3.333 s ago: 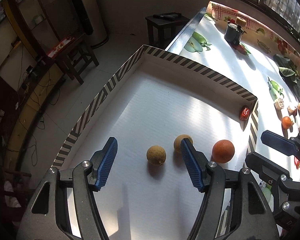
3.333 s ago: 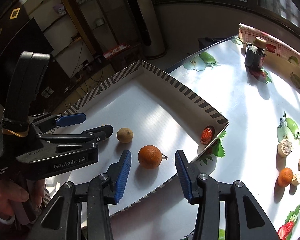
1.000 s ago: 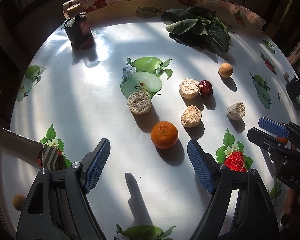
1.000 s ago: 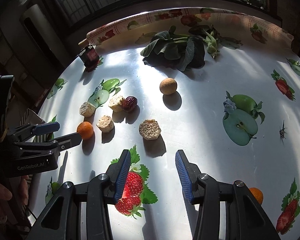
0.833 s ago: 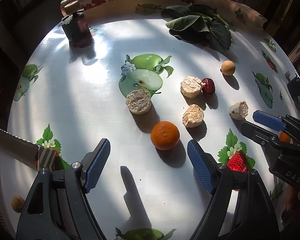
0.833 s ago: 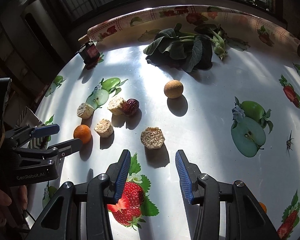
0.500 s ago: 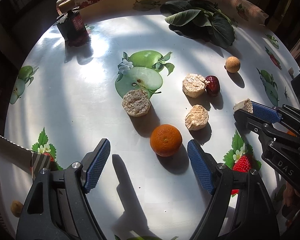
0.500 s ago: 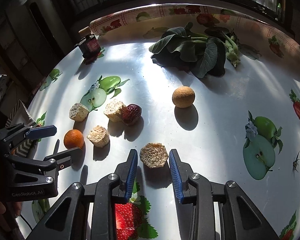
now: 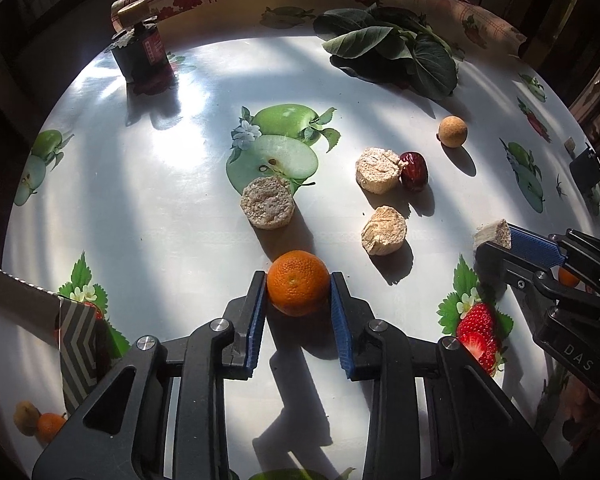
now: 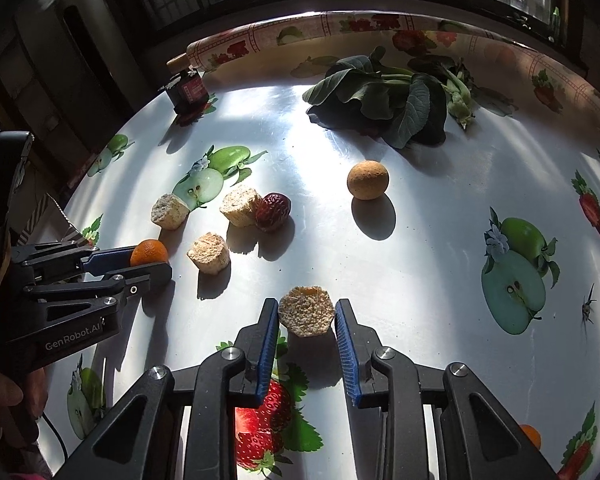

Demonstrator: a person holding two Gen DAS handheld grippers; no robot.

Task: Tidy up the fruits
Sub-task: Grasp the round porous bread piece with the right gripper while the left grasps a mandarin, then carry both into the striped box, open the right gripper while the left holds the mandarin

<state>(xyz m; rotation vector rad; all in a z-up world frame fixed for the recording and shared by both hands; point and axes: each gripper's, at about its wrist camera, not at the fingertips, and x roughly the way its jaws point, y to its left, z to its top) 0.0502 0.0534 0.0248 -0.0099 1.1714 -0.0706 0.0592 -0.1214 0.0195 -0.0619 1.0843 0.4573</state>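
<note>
Left claw just closed, pinching orange at its widest girth, near worktop front edge, ready to lift. Right claw just closed, pinching hexagonal crumbly piece, likewise off-centre toward front edge. Striped box waits at left edge, presumably destination.

Left gripper and right gripper: black frames, silver screws, ribbed blue fingers. White "GenRobot.AI" lettering on one side.

Orange between hand-held gripper pads
</note>
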